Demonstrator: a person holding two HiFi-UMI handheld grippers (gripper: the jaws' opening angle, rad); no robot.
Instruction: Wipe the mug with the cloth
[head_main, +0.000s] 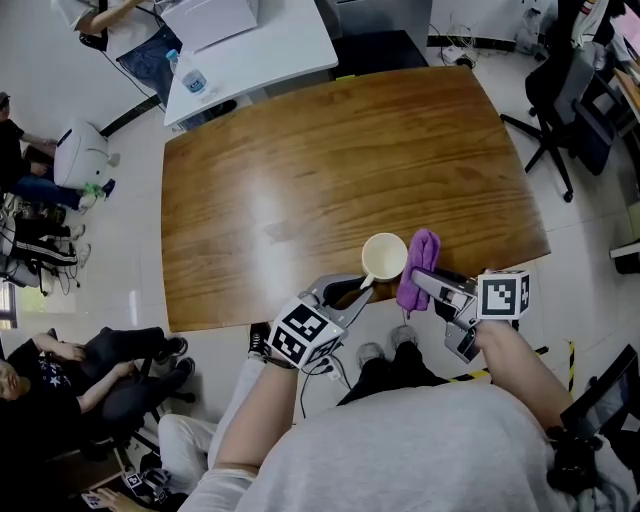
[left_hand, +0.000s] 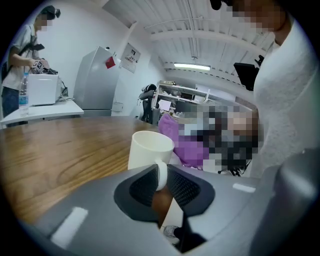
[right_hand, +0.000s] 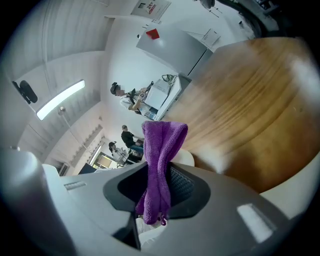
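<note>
Nearest the person: left gripper (left_hand: 161, 187), jaws narrowed and pressing on the loop handle (left_hand: 161, 175) of the cream ceramic mug (left_hand: 150, 150); the pads meet the handle from both sides. Right gripper (right_hand: 157, 187), jaws clamped on a bunched purple terry cloth (right_hand: 160, 155), with a folded end standing free above the pads and a short tail hanging below. In the head view the mug is upright at the near edge of the brown wooden table (head_main: 350, 160), with the cloth just beside its right wall; contact between them cannot be confirmed, nor whether the base rests on the wood. Judgement: the mug is rigid, smooth-glazed, probably slippery and breakable, and a handle-only hold may let it swivel under rubbing pressure. The cloth is light, limp and compliant, so the free folded end is the part to press against the wall. Beyond the table stands a white desk (head_main: 250, 50).
</note>
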